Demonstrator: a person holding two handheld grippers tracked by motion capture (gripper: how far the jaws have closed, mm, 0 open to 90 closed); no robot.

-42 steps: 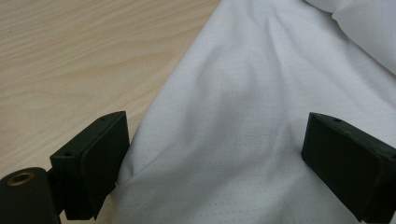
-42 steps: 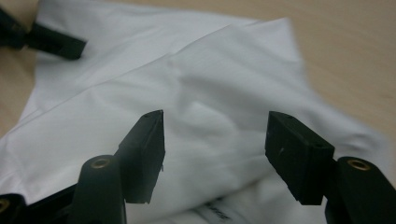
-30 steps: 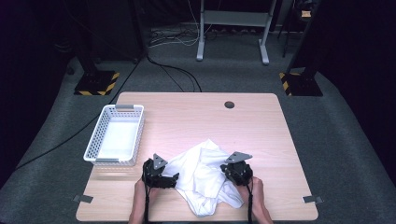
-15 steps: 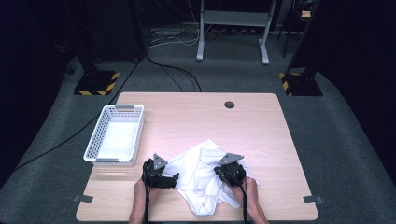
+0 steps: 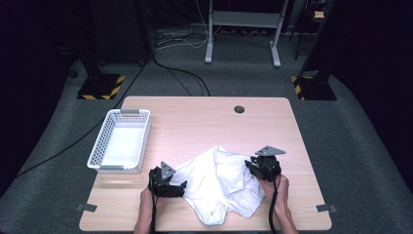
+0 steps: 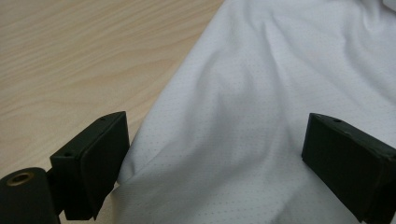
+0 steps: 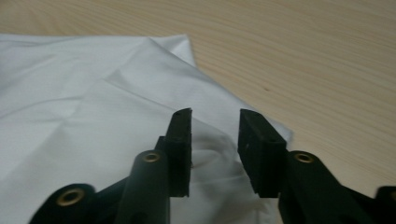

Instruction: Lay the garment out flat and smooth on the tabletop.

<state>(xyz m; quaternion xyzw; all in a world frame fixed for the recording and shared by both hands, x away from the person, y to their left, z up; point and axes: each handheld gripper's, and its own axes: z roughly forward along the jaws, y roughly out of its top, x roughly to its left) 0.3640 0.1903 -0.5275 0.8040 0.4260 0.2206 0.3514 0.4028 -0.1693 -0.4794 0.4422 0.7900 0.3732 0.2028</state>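
Observation:
A crumpled white cloth (image 5: 219, 183) lies on the near half of the wooden table (image 5: 195, 122). At its left edge my left gripper (image 5: 179, 187) stands wide open. In the left gripper view its jaws straddle the cloth (image 6: 243, 116) without pressing it, the gripper (image 6: 215, 158) low over the fabric. My right gripper (image 5: 252, 166) is at the cloth's right edge. Its jaws have just been opening. In the right gripper view the gripper (image 7: 215, 140) shows a narrow gap, with the cloth (image 7: 93, 121) lying below and nothing pinched between the pads.
A white mesh basket (image 5: 97, 151), with nothing in it, stands at the table's left side. A round cable hole (image 5: 239, 109) sits near the far edge. Bare wood lies beyond the cloth and to its right. Tape marks (image 5: 325, 208) flag the near corners.
My right gripper first slid left over the cloth, then drew back right to the cloth's edge. The left gripper kept its place.

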